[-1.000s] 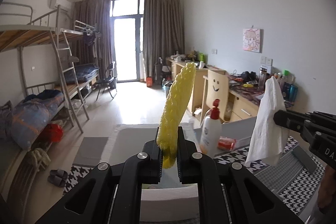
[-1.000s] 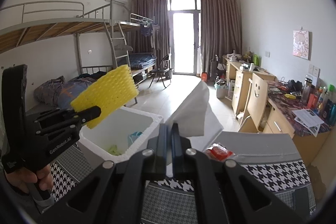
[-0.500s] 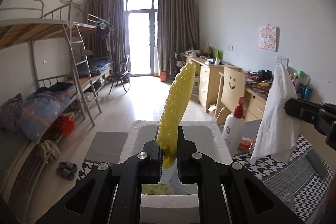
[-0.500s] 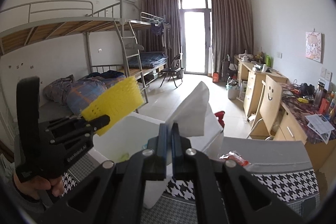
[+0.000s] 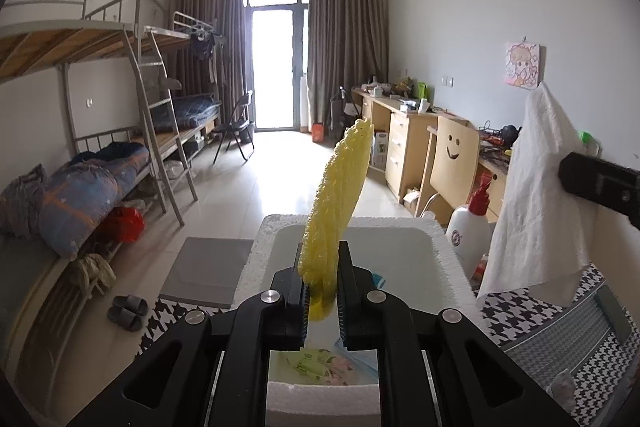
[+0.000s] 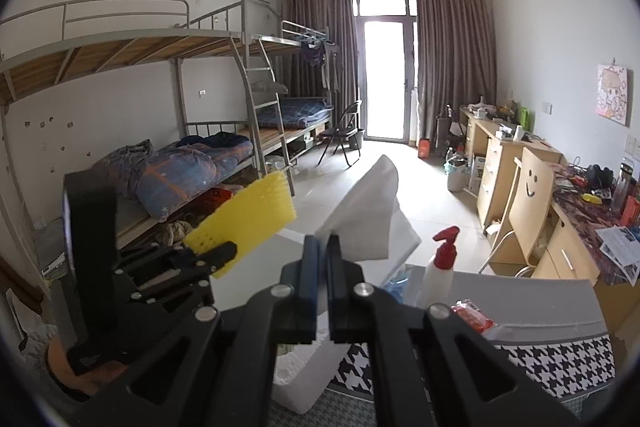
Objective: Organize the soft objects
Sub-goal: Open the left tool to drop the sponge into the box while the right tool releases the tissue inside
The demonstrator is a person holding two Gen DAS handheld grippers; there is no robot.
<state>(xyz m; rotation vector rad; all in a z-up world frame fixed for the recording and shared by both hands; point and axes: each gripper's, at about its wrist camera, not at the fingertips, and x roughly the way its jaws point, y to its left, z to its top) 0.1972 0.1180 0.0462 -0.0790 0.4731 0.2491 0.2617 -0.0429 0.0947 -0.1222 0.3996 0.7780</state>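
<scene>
My left gripper (image 5: 322, 267) holds a yellow ridged sponge (image 5: 340, 211) upright over a white foam box (image 5: 404, 221). Its jaws are opening, and the sponge still stands between the pads. My right gripper (image 6: 323, 247) is shut on a white cloth (image 6: 368, 219), which hangs beside the box's right edge. In the left wrist view the cloth (image 5: 532, 195) droops from the right gripper (image 5: 568, 173). The right wrist view shows the left gripper (image 6: 224, 255) with the sponge (image 6: 248, 219) at the left, a hand below it. Green and blue soft items (image 5: 316, 363) lie in the box.
A white spray bottle with a red top (image 6: 440, 267) and a red packet (image 6: 472, 311) stand just right of the box on a houndstooth-covered table (image 6: 540, 359). Bunk beds (image 6: 180, 167) line the left wall. Wooden desks and a chair (image 6: 528, 195) line the right wall.
Both grippers have shifted left over the foam box with sponge and cloth. The box now lies under the left gripper, and the gap between the left pads looks slightly wider.
</scene>
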